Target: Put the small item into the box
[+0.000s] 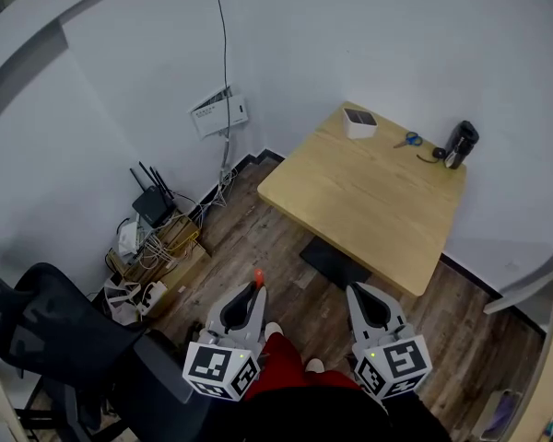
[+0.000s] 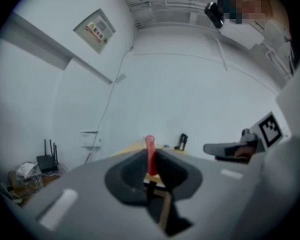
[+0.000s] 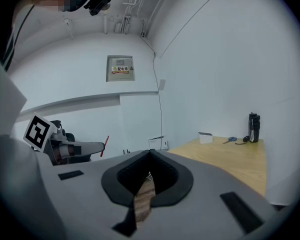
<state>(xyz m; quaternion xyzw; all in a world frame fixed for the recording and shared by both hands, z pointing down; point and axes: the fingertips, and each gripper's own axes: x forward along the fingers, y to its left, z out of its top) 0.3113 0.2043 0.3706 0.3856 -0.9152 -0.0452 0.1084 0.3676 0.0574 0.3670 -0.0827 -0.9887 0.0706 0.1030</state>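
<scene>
The left gripper [image 1: 255, 290] is held low in the head view, at about 7 o'clock from the picture's middle. Its jaws are pinched on a small, thin red plastic item [image 1: 258, 276] that pokes out past the tips; the left gripper view shows this red piece standing upright in the seam between the closed jaws. The right gripper [image 1: 358, 293] sits beside it at about 5 o'clock, jaws pressed together with nothing between them; only a sliver of the dark wood-plank floor [image 1: 258, 201] shows through the gap lower down. Both grippers hang over the floor, short of the light wooden square table [image 1: 364, 201], which lies at roughly 1 o'clock from them. On the table's far left corner, at about 12 o'clock of the tabletop, stands the small white square box with a dark top [image 1: 359, 123], well apart from the held item. Along the far edge, towards 2 o'clock, lie a pair of blue-handled scissors [image 1: 407, 140] and, near the corner, an upright black cylindrical bottle [image 1: 461, 144]. At 9 o'clock from the grippers, against the white wall [image 1: 369, 35], a black router with antennas [image 1: 152, 205] rests among tangled cables, and a black mesh office chair [image 1: 46, 325] fills the 8 o'clock corner.
</scene>
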